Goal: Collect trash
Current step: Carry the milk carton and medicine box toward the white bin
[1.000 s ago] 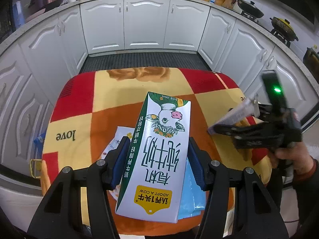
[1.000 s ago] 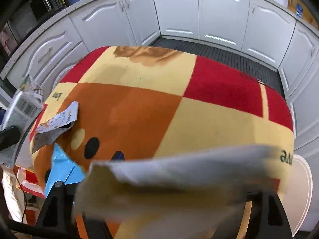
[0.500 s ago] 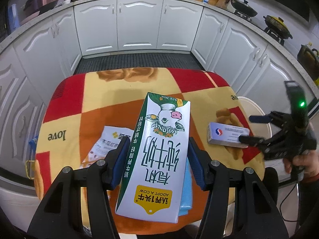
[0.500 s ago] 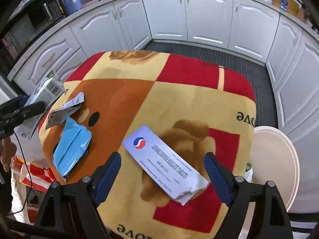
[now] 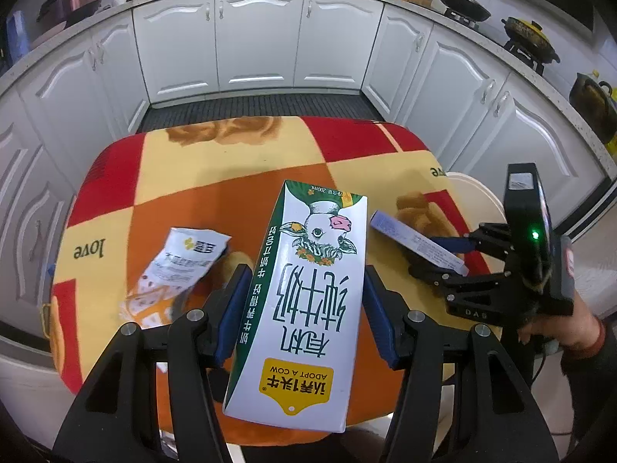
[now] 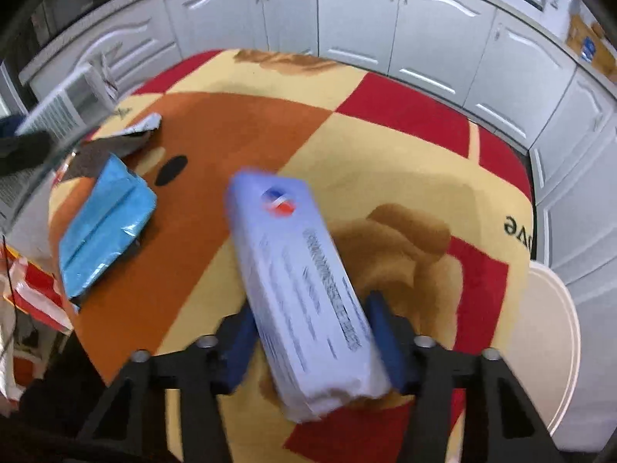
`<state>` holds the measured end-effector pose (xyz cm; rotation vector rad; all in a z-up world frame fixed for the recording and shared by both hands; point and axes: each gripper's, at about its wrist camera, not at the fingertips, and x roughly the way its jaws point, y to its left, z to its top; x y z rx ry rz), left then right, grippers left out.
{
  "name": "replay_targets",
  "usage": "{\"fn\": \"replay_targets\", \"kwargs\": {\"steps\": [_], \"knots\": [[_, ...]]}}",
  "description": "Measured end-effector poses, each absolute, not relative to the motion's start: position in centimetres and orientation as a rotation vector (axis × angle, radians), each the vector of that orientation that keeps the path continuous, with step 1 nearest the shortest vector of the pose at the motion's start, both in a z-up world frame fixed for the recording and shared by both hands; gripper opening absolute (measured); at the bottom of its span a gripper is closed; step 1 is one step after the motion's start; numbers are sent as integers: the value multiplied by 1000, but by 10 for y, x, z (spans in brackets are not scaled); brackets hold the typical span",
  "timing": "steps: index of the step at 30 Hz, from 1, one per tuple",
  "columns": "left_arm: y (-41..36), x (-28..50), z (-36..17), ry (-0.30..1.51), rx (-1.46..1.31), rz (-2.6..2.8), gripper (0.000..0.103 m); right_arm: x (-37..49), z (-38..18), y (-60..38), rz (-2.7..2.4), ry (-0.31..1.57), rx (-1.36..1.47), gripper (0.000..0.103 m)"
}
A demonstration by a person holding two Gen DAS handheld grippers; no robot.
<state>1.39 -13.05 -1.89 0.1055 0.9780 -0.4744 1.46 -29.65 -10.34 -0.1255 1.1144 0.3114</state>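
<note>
From my left wrist camera, my left claw (image 5: 304, 308) is clamped on the milk carton (image 5: 304, 293), its blue pads pressing both long sides; the carton sticks out ahead of me, printed face up, above the near edge of the tabletop (image 5: 239, 177), which wears a checked red, orange and yellow cloth. A crumpled white snack wrapper (image 5: 181, 266) lies on the cloth near the left edge. Toward the right edge I see my right claw (image 5: 435, 254), held in my right hand (image 5: 559, 328), with the pale flat box (image 5: 416, 243) between its fingers. White kitchen cabinets (image 5: 258, 38) curve round beyond the far edge.

From my right wrist camera, my right claw (image 6: 312, 339) has the pale flat box (image 6: 304, 289) between its blue pads, and the jaws are closing on it; the picture is blurred, so I cannot tell whether the pads already press its sides. The box runs lengthwise away from me over the near right part of the tabletop (image 6: 385, 142). A blue packet (image 6: 104, 227) lies flat near the left edge, with the crumpled wrapper (image 6: 127, 135) just beyond it. A round cream stool (image 6: 551, 347) stands beside the right edge.
</note>
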Motion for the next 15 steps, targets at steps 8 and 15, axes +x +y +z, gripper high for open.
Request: {"fn": "replay_targets", "kwargs": {"steps": [8,15], "knots": [[-155,5,-19,971,118,-514,55,-13,-94,-312,302,1105,-37,25],[-163,1,-18,973,131,-526,55,-22,-91,-320,258,1093,-19,51]]}}
